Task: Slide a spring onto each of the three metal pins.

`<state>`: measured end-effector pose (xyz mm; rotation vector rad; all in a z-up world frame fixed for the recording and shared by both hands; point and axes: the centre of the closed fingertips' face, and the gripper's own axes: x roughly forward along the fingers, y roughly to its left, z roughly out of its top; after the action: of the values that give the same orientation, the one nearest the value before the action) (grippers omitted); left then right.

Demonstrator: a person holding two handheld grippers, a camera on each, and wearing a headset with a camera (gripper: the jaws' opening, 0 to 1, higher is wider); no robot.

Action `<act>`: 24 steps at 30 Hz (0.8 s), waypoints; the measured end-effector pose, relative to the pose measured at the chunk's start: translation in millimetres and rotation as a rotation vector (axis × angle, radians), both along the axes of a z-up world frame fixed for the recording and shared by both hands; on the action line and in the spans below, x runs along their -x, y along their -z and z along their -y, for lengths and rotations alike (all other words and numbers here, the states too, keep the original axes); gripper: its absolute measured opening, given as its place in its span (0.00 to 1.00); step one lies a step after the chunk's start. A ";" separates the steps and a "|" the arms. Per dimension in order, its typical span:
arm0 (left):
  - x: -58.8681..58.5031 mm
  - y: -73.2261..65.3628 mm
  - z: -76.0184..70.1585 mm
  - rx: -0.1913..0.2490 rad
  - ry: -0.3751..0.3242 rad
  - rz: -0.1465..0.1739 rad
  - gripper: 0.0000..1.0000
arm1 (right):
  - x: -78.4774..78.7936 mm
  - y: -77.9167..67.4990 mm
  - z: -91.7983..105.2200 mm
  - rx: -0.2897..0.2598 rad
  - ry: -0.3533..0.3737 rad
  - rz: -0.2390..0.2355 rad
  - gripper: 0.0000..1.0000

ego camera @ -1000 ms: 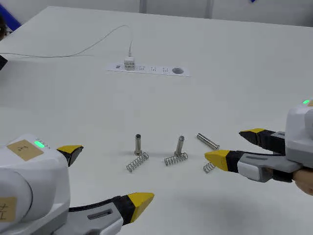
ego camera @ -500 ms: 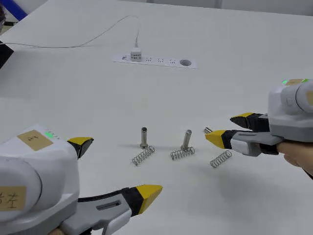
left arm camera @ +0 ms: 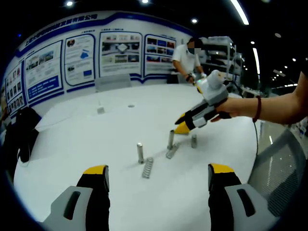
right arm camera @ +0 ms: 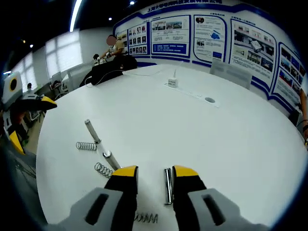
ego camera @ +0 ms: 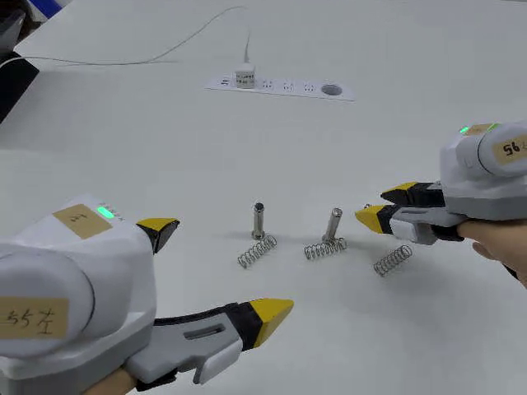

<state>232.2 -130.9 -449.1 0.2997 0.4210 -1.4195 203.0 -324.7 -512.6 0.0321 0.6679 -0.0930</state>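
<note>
Two metal pins stand upright, one (ego camera: pixel 258 220) left and one (ego camera: pixel 333 224) right. A spring (ego camera: pixel 257 251) lies by the left pin and another spring (ego camera: pixel 325 248) by the right one. A third spring (ego camera: pixel 393 260) lies below my right gripper (ego camera: pixel 383 206). In the right gripper view the third pin (right arm camera: pixel 168 185) lies flat on the table between the jaws of my right gripper (right arm camera: pixel 155 171), which stand apart and straddle it. My left gripper (ego camera: pixel 216 268) hovers open and holding nothing at the near left, short of the pins, and its own view shows my left gripper (left arm camera: pixel 158 169) aimed at them.
A white power strip (ego camera: pixel 280 86) with a plug and cable lies at the far side of the white table (ego camera: pixel 123 156). A dark object (ego camera: pixel 12 70) sits at the far left edge. A person (left arm camera: pixel 187 60) stands beyond the table.
My right gripper has moved left and away from me over the lying pin, which now sits between its jaws; the third spring is uncovered. The left gripper has hardly shifted.
</note>
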 end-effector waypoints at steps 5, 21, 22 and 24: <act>0.3 1.8 3.0 -0.003 0.006 -0.003 0.86 | -4.1 9.6 4.4 0.003 -0.001 -0.020 0.27; -0.5 3.9 5.8 -0.008 0.015 -0.001 0.84 | -1.9 24.0 13.4 0.004 0.031 -0.065 0.14; -0.8 3.4 5.7 -0.005 0.014 -0.001 0.84 | -0.8 25.4 13.8 0.006 0.032 -0.074 0.13; -1.2 2.8 5.4 -0.003 0.014 -0.001 0.84 | 0.7 27.6 15.1 0.007 0.039 -0.083 0.10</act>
<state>233.4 -136.3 -451.9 0.3054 0.4224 -1.4331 202.3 -339.8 -540.2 0.0343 0.7499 -0.1346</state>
